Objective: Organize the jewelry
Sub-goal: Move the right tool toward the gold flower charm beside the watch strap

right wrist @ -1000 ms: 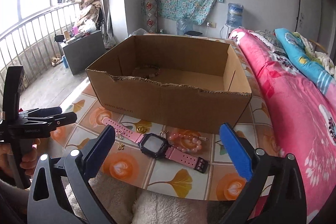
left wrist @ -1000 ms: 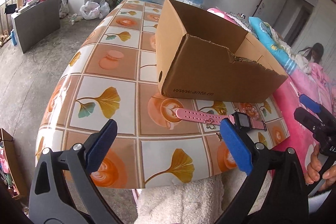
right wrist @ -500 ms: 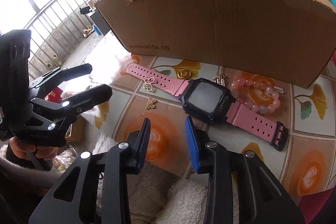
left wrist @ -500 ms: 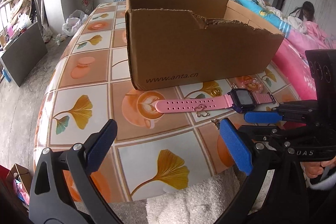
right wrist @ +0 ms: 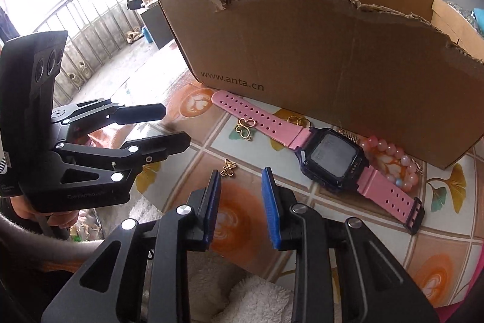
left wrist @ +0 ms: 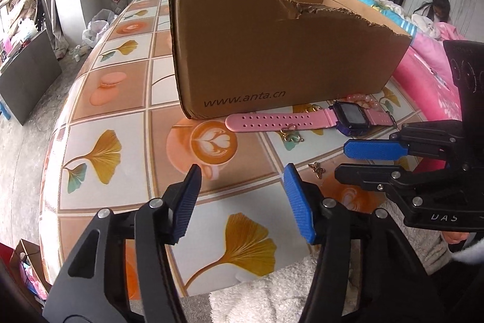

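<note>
A pink-strapped watch with a dark face lies on the patterned table in front of an open cardboard box. A small gold butterfly charm lies just ahead of my right gripper, whose jaws stand narrowly open and empty, low over the table. A larger gold butterfly rests at the strap. A pink bead bracelet lies by the box. My left gripper is partly open and empty, left of the charm. The watch and the box also show there.
The table has a tiled leaf-and-coffee print and a rounded near edge. A white fluffy fabric lies below that edge. A pink bed stands to the right. A balcony railing is on the left.
My left gripper's jaws have narrowed from wide open to partly open. My right gripper narrowed earlier and has come lower and closer to the small butterfly charm. Both views have moved nearer the table.
</note>
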A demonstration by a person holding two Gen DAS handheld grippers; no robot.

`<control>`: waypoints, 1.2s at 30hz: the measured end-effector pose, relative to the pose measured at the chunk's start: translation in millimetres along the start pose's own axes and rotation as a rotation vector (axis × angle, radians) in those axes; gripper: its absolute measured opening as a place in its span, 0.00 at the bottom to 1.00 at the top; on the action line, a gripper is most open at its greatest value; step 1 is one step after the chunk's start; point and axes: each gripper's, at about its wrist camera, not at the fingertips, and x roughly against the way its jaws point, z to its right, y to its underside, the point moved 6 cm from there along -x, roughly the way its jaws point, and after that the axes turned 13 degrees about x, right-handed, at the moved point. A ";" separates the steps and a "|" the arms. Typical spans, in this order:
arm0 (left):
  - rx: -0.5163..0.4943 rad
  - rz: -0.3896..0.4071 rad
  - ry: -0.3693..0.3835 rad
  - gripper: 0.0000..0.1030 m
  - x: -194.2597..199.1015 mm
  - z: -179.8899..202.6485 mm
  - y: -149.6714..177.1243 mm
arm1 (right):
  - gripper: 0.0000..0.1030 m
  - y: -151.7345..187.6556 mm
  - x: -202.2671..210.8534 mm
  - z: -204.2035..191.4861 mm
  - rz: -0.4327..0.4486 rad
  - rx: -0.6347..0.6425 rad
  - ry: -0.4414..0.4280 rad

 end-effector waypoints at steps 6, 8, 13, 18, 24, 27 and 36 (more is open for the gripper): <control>-0.154 -0.027 0.072 0.34 -6.1 32.8 7.0 | 0.27 3.3 14.5 21.1 0.035 -0.097 -0.012; -0.208 -0.046 0.078 0.29 -12.9 40.9 11.0 | 0.27 10.3 17.7 26.8 0.038 -0.123 -0.012; -0.305 -0.066 0.098 0.27 -20.4 53.1 15.2 | 0.27 18.2 17.7 31.9 0.038 -0.167 -0.027; -0.390 -0.077 0.108 0.20 -25.2 60.0 12.7 | 0.27 17.7 13.6 37.1 0.039 -0.170 -0.037; -0.443 -0.096 0.123 0.11 -28.0 66.9 11.7 | 0.27 23.4 16.7 41.0 0.053 -0.180 -0.046; -0.414 -0.096 0.120 0.11 -28.8 66.3 10.8 | 0.27 24.5 16.6 39.6 0.053 -0.175 -0.043; -0.277 -0.056 0.056 0.11 -21.0 44.2 3.1 | 0.27 6.1 24.6 28.7 0.081 -0.097 -0.025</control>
